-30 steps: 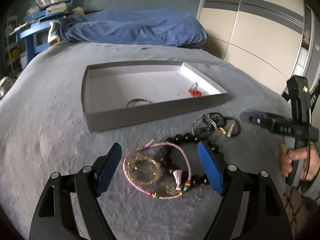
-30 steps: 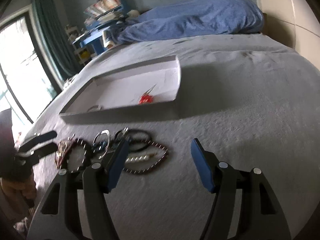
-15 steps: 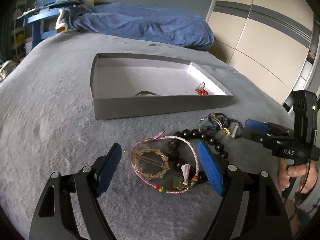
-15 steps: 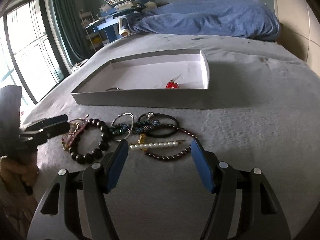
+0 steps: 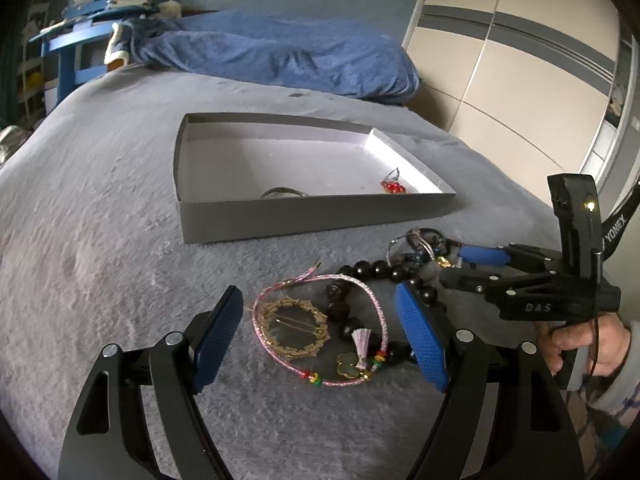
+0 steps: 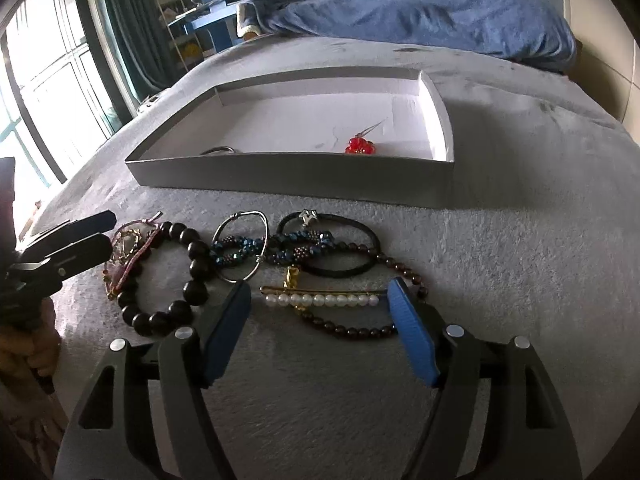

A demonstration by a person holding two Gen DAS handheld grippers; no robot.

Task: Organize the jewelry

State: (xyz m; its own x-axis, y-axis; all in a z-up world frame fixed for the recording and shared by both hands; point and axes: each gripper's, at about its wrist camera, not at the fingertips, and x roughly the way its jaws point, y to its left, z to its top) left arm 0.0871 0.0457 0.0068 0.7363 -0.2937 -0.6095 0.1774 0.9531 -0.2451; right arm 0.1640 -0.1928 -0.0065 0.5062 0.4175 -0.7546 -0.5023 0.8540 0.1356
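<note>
A grey shallow box (image 5: 304,216) lies on the bed, also in the right wrist view (image 6: 280,170), holding a red bead earring (image 6: 360,146) and a metal ring (image 5: 284,193). My left gripper (image 5: 320,332) is open, straddling a gold round clip (image 5: 294,326), a pink cord bracelet (image 5: 378,312) and a black bead bracelet (image 5: 380,270). My right gripper (image 6: 320,304) is open, its fingers either side of a white pearl pin (image 6: 320,300). Past it lie a dark red bead strand (image 6: 400,268), a blue bead bracelet (image 6: 280,246), a silver bangle (image 6: 240,248) and a black band (image 6: 340,248).
The grey bed cover (image 5: 100,208) carries everything. A blue duvet (image 5: 280,56) is heaped at the far end. Wardrobe doors (image 5: 520,68) stand right. A blue shelf (image 5: 80,40) and a window (image 6: 44,80) are left.
Both grippers have come lower and closer to the loose jewelry. The right gripper swung left to face the pearl pin. Both stay open.
</note>
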